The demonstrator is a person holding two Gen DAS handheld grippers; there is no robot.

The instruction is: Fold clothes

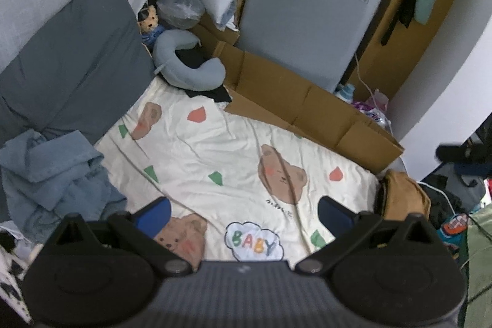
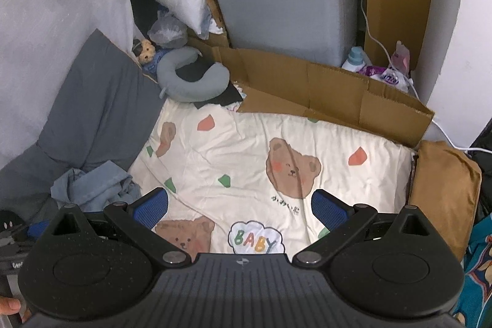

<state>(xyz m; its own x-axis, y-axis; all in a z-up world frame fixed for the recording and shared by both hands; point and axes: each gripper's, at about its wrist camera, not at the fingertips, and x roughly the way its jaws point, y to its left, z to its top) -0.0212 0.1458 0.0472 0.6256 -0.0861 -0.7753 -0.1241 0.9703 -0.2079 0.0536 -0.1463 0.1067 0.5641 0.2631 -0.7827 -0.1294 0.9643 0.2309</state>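
A crumpled blue-grey garment (image 1: 55,177) lies in a heap at the left edge of the bear-print sheet (image 1: 233,149); the right wrist view shows it as a smaller heap (image 2: 95,186) beside the sheet (image 2: 246,149). A brown folded cloth (image 1: 406,195) sits at the sheet's right edge, seen larger in the right wrist view (image 2: 442,183). My left gripper (image 1: 244,214) hangs open above the sheet with nothing between its blue pads. My right gripper (image 2: 240,208) is also open and empty over the same spot, near the "BABY" cloud print.
A dark grey pillow (image 1: 70,73) leans at the left, a grey neck pillow (image 1: 187,63) and a small plush toy (image 1: 149,20) sit behind the sheet. Flattened cardboard (image 1: 301,103) borders the far side before a grey appliance (image 1: 307,5). A person's thumb (image 2: 9,305) shows at bottom left.
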